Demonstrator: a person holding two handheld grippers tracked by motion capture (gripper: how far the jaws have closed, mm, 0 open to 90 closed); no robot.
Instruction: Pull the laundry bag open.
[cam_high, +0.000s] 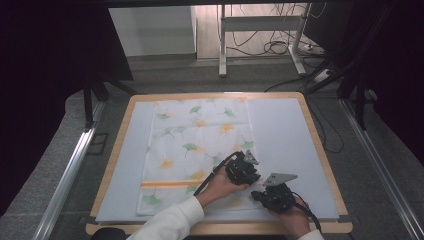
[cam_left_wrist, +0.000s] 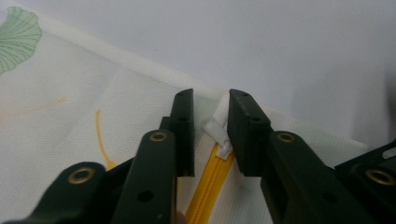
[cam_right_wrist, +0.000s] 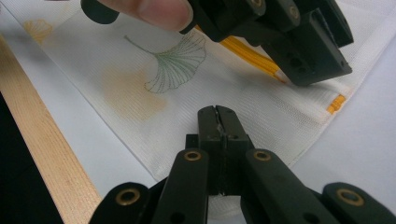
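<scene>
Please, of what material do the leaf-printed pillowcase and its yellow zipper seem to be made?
The white leaf-printed pillowcase looks like woven cloth, matte: a fine weave grain shows close up. The yellow zipper seems plastic or nylon, slightly glossy, with fine ribbed teeth; its white pull tab looks like plastic.

free: bare mat (cam_high: 285, 130) right of pillowcase (cam_high: 195, 145) | blocked: 2 grippers crowd near corner

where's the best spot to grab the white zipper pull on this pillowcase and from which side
Grip the flat tab of the white zipper pull, at the end of the yellow zipper near the pillowcase corner. It probably suits a pinch across its thin sides, coming from above along the zipper line, as the left gripper straddles it now.
</scene>
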